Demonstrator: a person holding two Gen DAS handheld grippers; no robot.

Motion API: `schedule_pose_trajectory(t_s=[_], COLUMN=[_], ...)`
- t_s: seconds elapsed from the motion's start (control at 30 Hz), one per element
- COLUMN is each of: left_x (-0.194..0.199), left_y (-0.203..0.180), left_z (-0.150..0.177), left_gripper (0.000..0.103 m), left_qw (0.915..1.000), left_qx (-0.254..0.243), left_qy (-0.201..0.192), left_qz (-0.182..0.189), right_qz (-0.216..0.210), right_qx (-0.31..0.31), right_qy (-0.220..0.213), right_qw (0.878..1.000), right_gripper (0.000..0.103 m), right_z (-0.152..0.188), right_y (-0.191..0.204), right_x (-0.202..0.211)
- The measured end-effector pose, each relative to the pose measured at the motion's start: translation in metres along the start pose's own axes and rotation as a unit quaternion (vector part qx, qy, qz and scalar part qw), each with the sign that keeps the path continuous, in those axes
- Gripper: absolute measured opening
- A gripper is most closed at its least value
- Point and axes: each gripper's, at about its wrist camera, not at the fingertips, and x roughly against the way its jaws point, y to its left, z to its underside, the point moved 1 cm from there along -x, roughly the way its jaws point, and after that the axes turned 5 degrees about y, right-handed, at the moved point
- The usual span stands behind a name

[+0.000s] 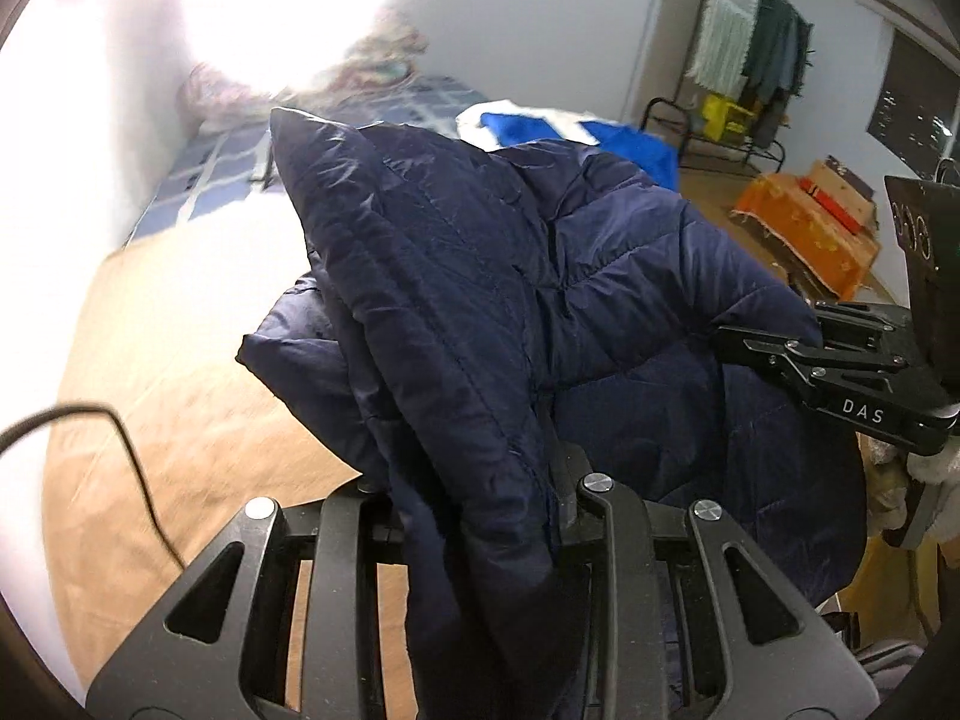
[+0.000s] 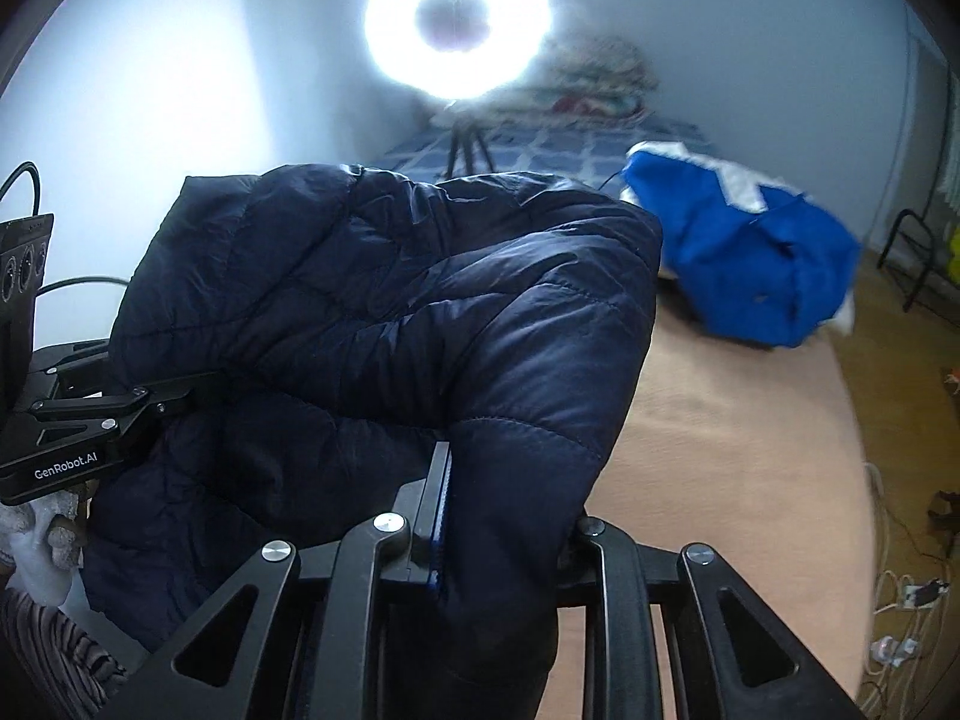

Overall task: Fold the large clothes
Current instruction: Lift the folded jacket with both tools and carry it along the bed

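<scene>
A dark navy quilted puffer jacket is held up above a bed with a tan cover. My left gripper is shut on a thick fold of the jacket that drapes over its fingers. My right gripper is shut on another edge of the same jacket, which hangs between the two. The right gripper also shows at the right of the left wrist view, its tips buried in the fabric. The left gripper shows at the left of the right wrist view.
A blue and white garment lies further up the bed, before a blue checked cover and piled bedding. A ring light on a tripod stands at the bed's head. A clothes rack and orange box stand at right.
</scene>
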Motion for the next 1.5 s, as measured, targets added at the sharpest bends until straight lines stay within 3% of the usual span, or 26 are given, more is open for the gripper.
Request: schedule_pose_trajectory(t_s=[0.17, 0.47, 0.73, 0.97, 1.27, 1.5], left_x=[-0.011, -0.043, -0.095, -0.157, -0.212, -0.269], left_y=[-0.024, -0.034, -0.042, -0.042, -0.037, -0.019], left_z=[-0.021, -0.075, -0.157, -0.235, -0.317, -0.333], left_gripper=[0.027, 0.027, 0.027, 0.027, 0.027, 0.027], left_qw=[0.9996, 0.998, 0.9959, 0.9943, 0.9917, 0.994], left_qx=[-0.027, -0.049, -0.057, -0.043, -0.021, 0.012], left_qy=[-0.002, -0.017, -0.053, -0.081, -0.107, -0.066], left_qz=[0.01, 0.035, 0.046, 0.055, 0.067, 0.087], right_qz=[0.03, 0.068, 0.124, 0.165, 0.13, 0.055], right_qx=[0.004, -0.009, -0.002, 0.005, -0.033, -0.11], right_qy=[-0.016, -0.025, -0.044, -0.058, -0.091, -0.097], right_qw=[0.999, 0.997, 0.991, 0.985, 0.987, 0.988], right_gripper=[0.02, 0.019, 0.019, 0.019, 0.018, 0.018], right_z=[-0.007, -0.032, -0.092, -0.157, -0.232, -0.244], right_y=[-0.021, -0.073, -0.128, -0.182, -0.262, -0.328], right_x=[0.021, 0.026, 0.016, -0.018, -0.047, -0.084])
